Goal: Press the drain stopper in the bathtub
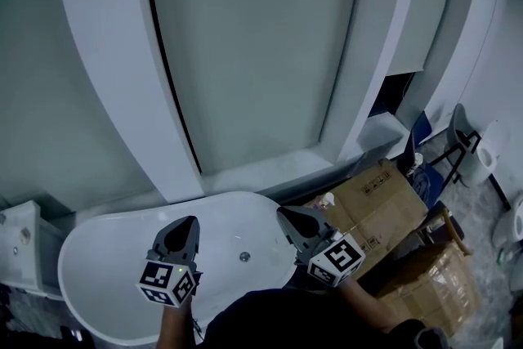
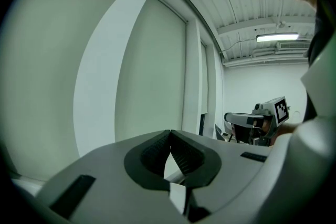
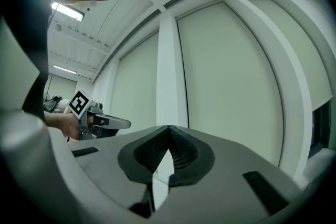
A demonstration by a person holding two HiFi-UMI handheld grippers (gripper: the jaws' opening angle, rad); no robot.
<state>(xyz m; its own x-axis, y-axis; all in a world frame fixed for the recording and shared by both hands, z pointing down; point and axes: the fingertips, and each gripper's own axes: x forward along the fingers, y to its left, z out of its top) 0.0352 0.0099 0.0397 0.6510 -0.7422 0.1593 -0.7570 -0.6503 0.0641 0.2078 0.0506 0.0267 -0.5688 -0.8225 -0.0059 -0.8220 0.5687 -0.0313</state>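
White and oval, the smooth bathtub [image 1: 106,257] fills the lower left of the head view. Its small round metallic drain stopper [image 1: 244,257] sits on the tub floor. The stopper lies between the two grippers as seen from above, a little below their tips, and neither gripper touches it.

The grey left gripper [image 1: 189,221], with its marker cube nearest the camera, is held over the tub left of the stopper. In its own view its ribbed dark jaws are pressed together at the tips with nothing between them [image 2: 169,134]. They point at a pale grey-green wall panel [image 2: 152,76] crossed by a curved white band [image 2: 105,76].

The grey right gripper [image 1: 286,214] is over the tub's right rim, right of the stopper. Its jaws likewise meet at the tips and are empty [image 3: 169,128]. They face the same kind of panelled wall, with a white ribbed ceiling above.

Each gripper shows in the other's view, held level beside it.

To the right of the tub, on the floor, stands a brown cardboard box [image 1: 376,204]. A second brown box wrapped in clear film [image 1: 437,282] stands just beyond it. A lit ceiling strip lamp [image 2: 278,37] glows in the left gripper view.
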